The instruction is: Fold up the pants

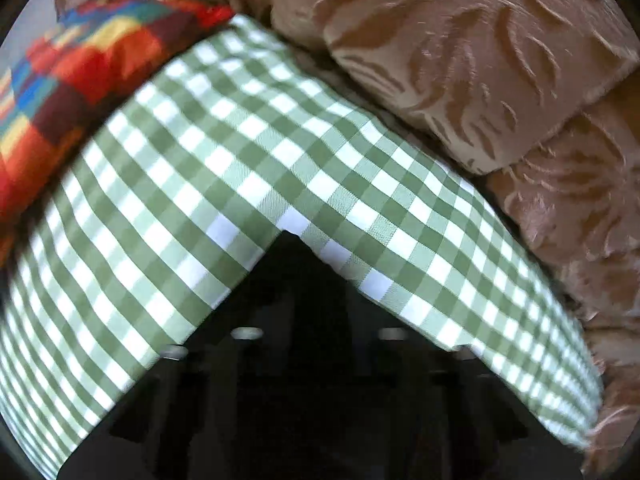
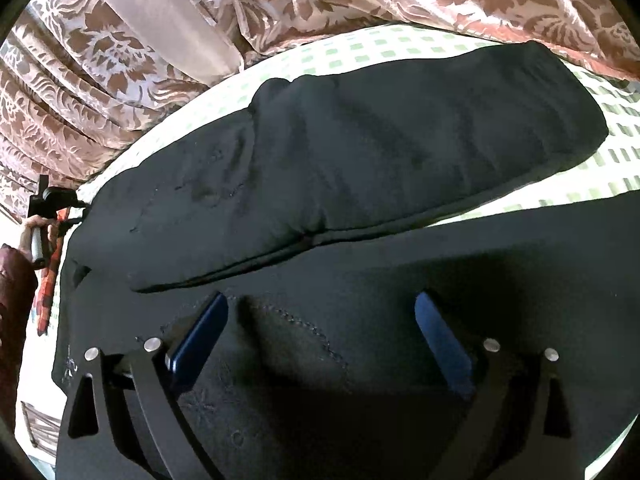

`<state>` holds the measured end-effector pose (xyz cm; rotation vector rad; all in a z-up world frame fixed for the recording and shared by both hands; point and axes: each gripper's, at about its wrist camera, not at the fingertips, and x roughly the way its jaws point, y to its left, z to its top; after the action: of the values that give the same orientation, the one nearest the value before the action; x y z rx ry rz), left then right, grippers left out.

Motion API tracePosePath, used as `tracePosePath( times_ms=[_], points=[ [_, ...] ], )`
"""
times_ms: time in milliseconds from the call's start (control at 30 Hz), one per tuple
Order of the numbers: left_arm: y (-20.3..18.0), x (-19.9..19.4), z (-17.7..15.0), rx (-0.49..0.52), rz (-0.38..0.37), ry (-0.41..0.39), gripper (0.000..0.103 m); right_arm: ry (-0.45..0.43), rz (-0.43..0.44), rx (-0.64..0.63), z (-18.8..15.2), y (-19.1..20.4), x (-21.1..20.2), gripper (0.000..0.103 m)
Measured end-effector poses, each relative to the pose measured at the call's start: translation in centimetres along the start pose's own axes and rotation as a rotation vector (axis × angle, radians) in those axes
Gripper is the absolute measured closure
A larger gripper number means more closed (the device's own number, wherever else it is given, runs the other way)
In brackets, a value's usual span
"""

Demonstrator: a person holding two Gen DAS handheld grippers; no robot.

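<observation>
Far left of the right gripper: the person's left hand on the handle of the left gripper, at the pants' far-left end. In its own view that tool is a dark mass under black cloth; can't tell whether its jaws are released or clenched. Ahead of it: green check sheet, patchwork cushion front-left, embossed beige cushions front-right.

Right gripper: jaws spread wide, gripping nothing, blue pads resting on or just over black fabric directly beneath. One leg lies straight ahead, running left to right across the sheet; the other leg passes under the tool. Patterned curtain beyond.

Handling, my read: soft, limp, light knit-type cloth, mildly creased, not slippery, not fragile. It will drape and sag from any single pinch point, so take it at edges: seam or hem, both layers together. The stitched seam between the pads looks like a firm bite point. Dark-on-dark makes layer edges hard to read.
</observation>
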<state>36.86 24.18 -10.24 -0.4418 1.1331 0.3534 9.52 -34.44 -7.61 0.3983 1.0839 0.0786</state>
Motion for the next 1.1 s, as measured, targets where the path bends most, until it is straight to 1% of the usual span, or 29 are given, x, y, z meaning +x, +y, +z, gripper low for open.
tracePosePath(
  times_ms=[33, 100, 133, 200, 267, 300, 333, 367, 400, 433, 500, 533, 567, 633, 700, 733, 800, 833, 867, 900, 1000, 1033, 1067, 1100],
  points=[
    [0.2, -0.7, -0.2, -0.006, -0.030, -0.026, 0.101, 0.001, 0.002, -0.003, 0.0, 0.0, 0.0, 0.008],
    [0.2, -2.5, -0.9, 0.000, -0.054, -0.088, 0.101, 0.005, 0.010, -0.007, 0.2, -0.1, -0.4, 0.010],
    [0.3, -4.0, -1.5, 0.012, -0.087, -0.130, 0.101, 0.004, 0.020, -0.003, 0.3, -0.1, -0.6, 0.015],
    [0.6, -7.2, -2.9, 0.028, -0.165, -0.214, 0.101, 0.004, 0.066, 0.020, 0.7, -0.2, -1.4, 0.020],
    [1.3, -9.9, -3.9, 0.046, -0.244, -0.277, 0.101, -0.022, 0.118, 0.029, 1.5, -0.2, -2.5, 0.022],
    [1.8, -11.9, -4.9, 0.058, -0.294, -0.322, 0.101, -0.028, 0.138, 0.033, 1.8, -0.1, -2.8, 0.025],
    [1.8, -12.9, -5.4, 0.062, -0.322, -0.339, 0.101, -0.039, 0.171, 0.044, 2.6, 0.0, -3.2, 0.027],
    [2.2, -14.1, -6.0, 0.068, -0.367, -0.357, 0.101, -0.047, 0.196, 0.051, 3.1, 0.2, -3.4, 0.027],
    [2.3, -14.9, -6.2, 0.074, -0.404, -0.376, 0.103, -0.052, 0.235, 0.054, 4.0, 0.6, -3.4, 0.029],
    [2.7, -16.2, -7.1, 0.088, -0.431, -0.399, 0.103, -0.053, 0.256, 0.053, 4.7, 1.0, -3.4, 0.033],
    [3.3, -17.8, -8.1, 0.113, -0.464, -0.416, 0.103, -0.059, 0.274, 0.028, 7.0, 2.5, -2.8, 0.035],
    [3.3, -18.3, -8.6, 0.121, -0.466, -0.420, 0.103, -0.063, 0.267, 0.003, 7.9, 3.2, -2.5, 0.036],
    [3.7, -18.7, -9.0, 0.131, -0.462, -0.420, 0.103, -0.064, 0.251, -0.047, 9.4, 4.7, -1.6, 0.037],
    [3.9, -19.1, -10.0, 0.149, -0.468, -0.418, 0.103, -0.038, 0.236, -0.119, 11.5, 7.0, 0.3, 0.037],
    [4.1, -19.5, -10.7, 0.165, -0.460, -0.423, 0.103, -0.033, 0.175, -0.194, 13.2, 9.1, 2.3, 0.036],
    [4.1, -19.6, -11.0, 0.169, -0.469, -0.421, 0.103, -0.026, 0.146, -0.262, 14.2, 10.7, 3.6, 0.027],
    [4.4, -19.6, -11.4, 0.174, -0.477, -0.421, 0.103, 0.009, 0.100, -0.361, 15.2, 12.6, 5.9, 0.013],
    [4.5, -19.5, -11.4, 0.177, -0.475, -0.419, 0.103, 0.031, 0.066, -0.414, 15.6, 13.4, 7.2, 0.012],
    [4.7, -19.4, -11.4, 0.176, -0.474, -0.416, 0.103, 0.067, 0.030, -0.478, 15.9, 14.4, 8.9, 0.012],
    [4.9, -19.2, -11.3, 0.174, -0.472, -0.412, 0.103, 0.097, 0.013, -0.513, 16.1, 14.9, 10.1, 0.012],
    [5.3, -18.5, -10.5, 0.154, -0.451, -0.399, 0.103, 0.207, -0.042, -0.570, 16.2, 14.8, 13.6, 0.012],
    [5.3, -18.2, -10.1, 0.146, -0.445, -0.396, 0.103, 0.237, -0.045, -0.569, 16.2, 14.4, 14.5, 0.013],
    [5.3, -18.1, -9.8, 0.141, -0.440, -0.394, 0.103, 0.246, -0.023, -0.558, 16.3, 14.1, 14.9, 0.014],
    [5.2, -17.9, -9.6, 0.139, -0.437, -0.392, 0.103, 0.244, -0.003, -0.556, 16.3, 13.9, 14.8, 0.027]
  ],
)
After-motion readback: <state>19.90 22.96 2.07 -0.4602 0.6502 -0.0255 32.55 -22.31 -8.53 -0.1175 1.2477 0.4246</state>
